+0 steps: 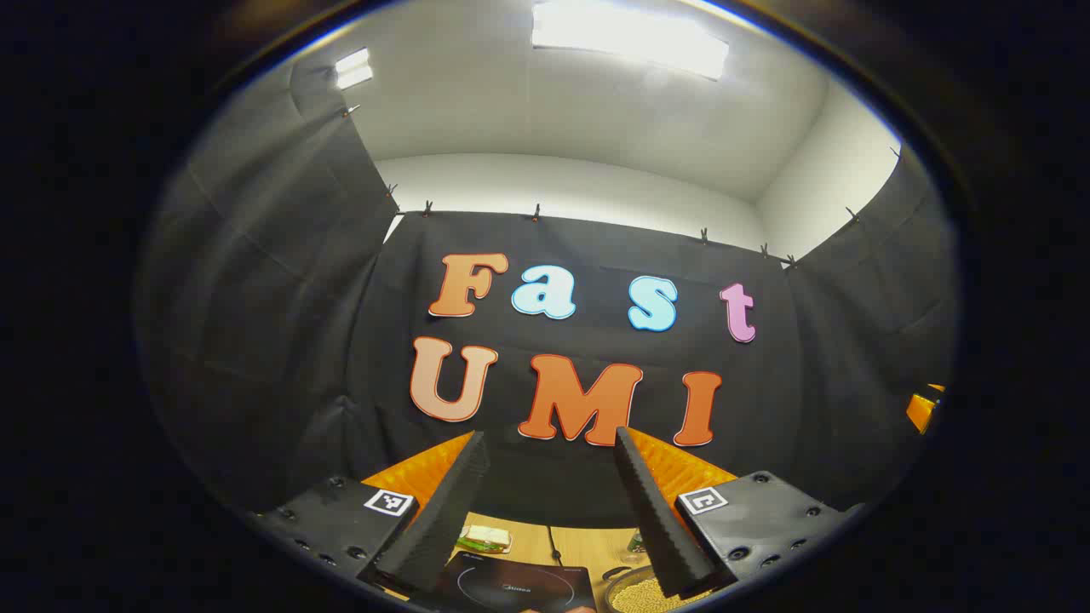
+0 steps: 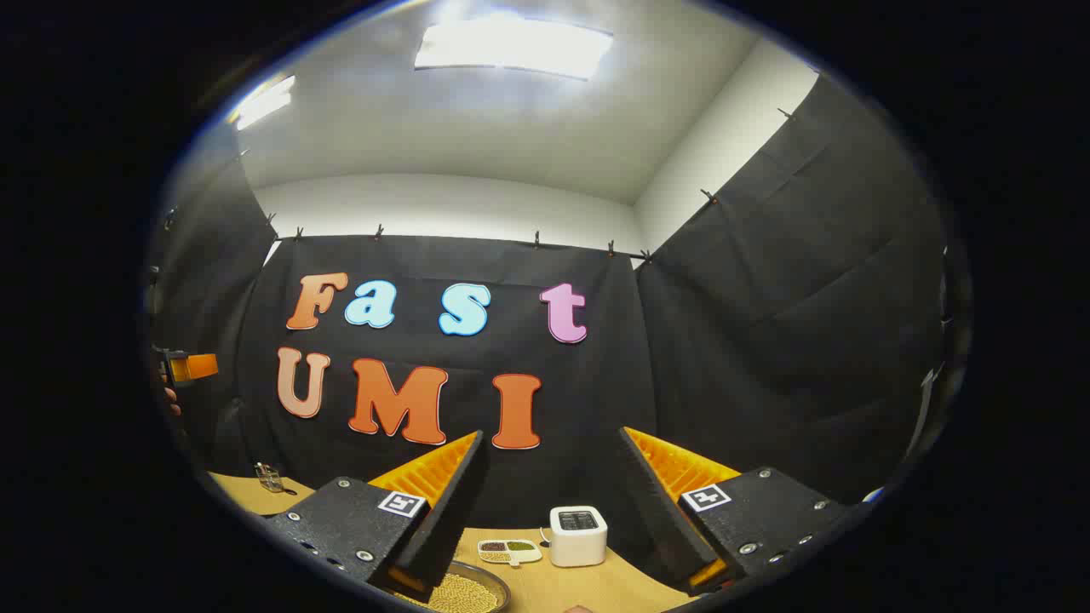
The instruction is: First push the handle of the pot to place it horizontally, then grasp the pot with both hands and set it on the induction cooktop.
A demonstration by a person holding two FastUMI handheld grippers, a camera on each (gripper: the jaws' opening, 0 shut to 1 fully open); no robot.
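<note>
In the left gripper view my left gripper [image 1: 549, 438] is held high above the table, open, with nothing between its fingers. Low between them lies the black induction cooktop [image 1: 519, 587] on the wooden table. Just right of it sits the metal pot [image 1: 639, 594], filled with small yellowish grains and partly hidden behind the right finger. In the right gripper view my right gripper [image 2: 551, 436] is open too, raised and holding nothing. The pot [image 2: 464, 593] peeks out at the bottom beside its left finger. The pot's handle is not clear in either view.
A small plate of food [image 1: 484, 538] and a cable [image 1: 553, 545] lie behind the cooktop. A white toaster [image 2: 578, 535], a divided dish [image 2: 509, 552] and a glass item [image 2: 270, 477] stand on the table [image 2: 596, 587]. The other gripper shows at the edge [image 2: 189, 366], [image 1: 924, 407].
</note>
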